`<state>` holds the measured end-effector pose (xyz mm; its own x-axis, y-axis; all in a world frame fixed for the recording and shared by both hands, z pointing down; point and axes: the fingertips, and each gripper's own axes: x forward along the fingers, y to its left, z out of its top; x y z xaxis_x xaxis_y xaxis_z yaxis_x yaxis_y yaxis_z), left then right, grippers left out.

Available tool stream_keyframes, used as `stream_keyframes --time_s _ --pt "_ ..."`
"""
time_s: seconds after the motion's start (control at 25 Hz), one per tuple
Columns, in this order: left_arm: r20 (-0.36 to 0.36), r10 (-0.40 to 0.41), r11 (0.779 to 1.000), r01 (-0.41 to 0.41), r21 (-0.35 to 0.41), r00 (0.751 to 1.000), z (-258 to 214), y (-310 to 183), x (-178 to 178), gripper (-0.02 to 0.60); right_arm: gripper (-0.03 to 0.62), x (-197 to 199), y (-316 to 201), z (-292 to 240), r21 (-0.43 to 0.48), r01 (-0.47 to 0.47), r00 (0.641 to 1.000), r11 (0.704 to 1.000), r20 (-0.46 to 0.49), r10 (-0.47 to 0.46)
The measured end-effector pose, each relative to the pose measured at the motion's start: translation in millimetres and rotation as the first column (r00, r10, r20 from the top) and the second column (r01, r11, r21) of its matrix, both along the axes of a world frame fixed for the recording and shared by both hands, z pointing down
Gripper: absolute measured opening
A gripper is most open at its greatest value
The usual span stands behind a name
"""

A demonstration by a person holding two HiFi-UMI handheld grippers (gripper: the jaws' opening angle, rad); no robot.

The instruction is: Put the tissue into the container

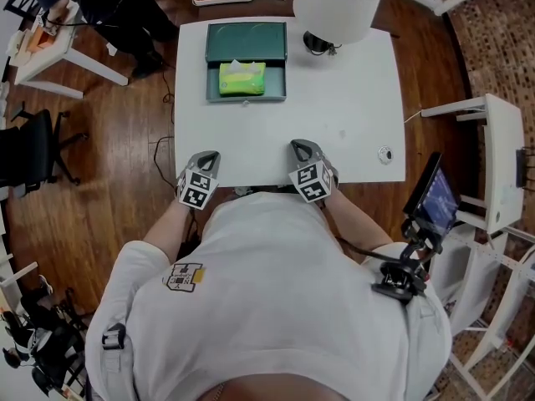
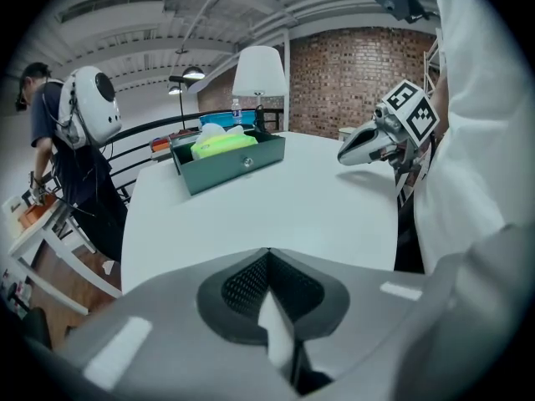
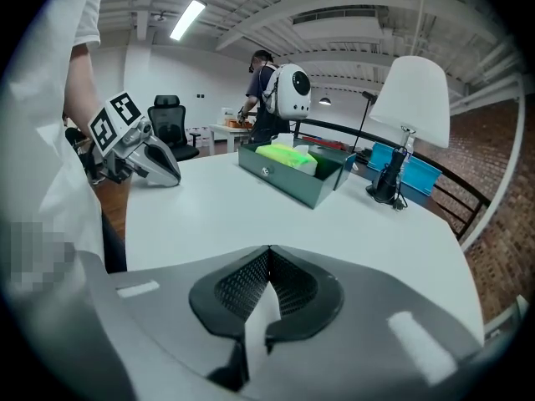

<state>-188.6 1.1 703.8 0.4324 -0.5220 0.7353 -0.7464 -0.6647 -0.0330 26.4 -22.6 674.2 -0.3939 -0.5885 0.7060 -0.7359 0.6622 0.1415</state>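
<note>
A yellow-green tissue pack (image 1: pixel 242 78) lies inside the dark green container (image 1: pixel 247 97) at the far left of the white table (image 1: pixel 351 115). My left gripper (image 1: pixel 209 155) and right gripper (image 1: pixel 299 146) rest side by side at the table's near edge, well short of the container. Both are shut with nothing between the jaws. The left gripper view has its shut jaws (image 2: pixel 267 253) low in front, the tissue pack (image 2: pixel 222 143) in the container (image 2: pixel 226 170) beyond, and the right gripper (image 2: pixel 344 154) alongside. From the right gripper (image 3: pixel 269 251) I see the pack (image 3: pixel 286 155), the container (image 3: pixel 284 180) and the left gripper (image 3: pixel 174 177).
A white lamp (image 1: pixel 337 5) stands at the table's far right corner, and a small round object (image 1: pixel 384 154) lies near the right edge. A screen on a mount (image 1: pixel 436 200) and white side tables flank the right. Another person (image 1: pixel 109 7) stands at the far left, by an office chair (image 1: pixel 33 153).
</note>
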Motion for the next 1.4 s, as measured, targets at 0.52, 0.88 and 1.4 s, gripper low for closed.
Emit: stream_keyframes --time_s 0.52,0.88,1.4 --pt "0.008 0.007 1.000 -0.007 0.012 1.000 3.0 1.0 0.1 0.000 0.000 -4.2 -2.0 -2.7 0.004 0.000 1.000 1.000 -0.005 0.000" --pt "0.008 0.007 1.000 -0.007 0.021 1.000 -0.6 0.2 0.7 0.000 0.000 -5.5 -3.5 -4.9 0.012 0.011 1.000 1.000 -0.010 -0.011" --pt "0.010 0.007 1.000 -0.007 0.009 1.000 1.1 1.1 -0.8 0.000 0.000 -3.9 -8.0 -7.9 0.018 0.017 1.000 1.000 -0.016 -0.017"
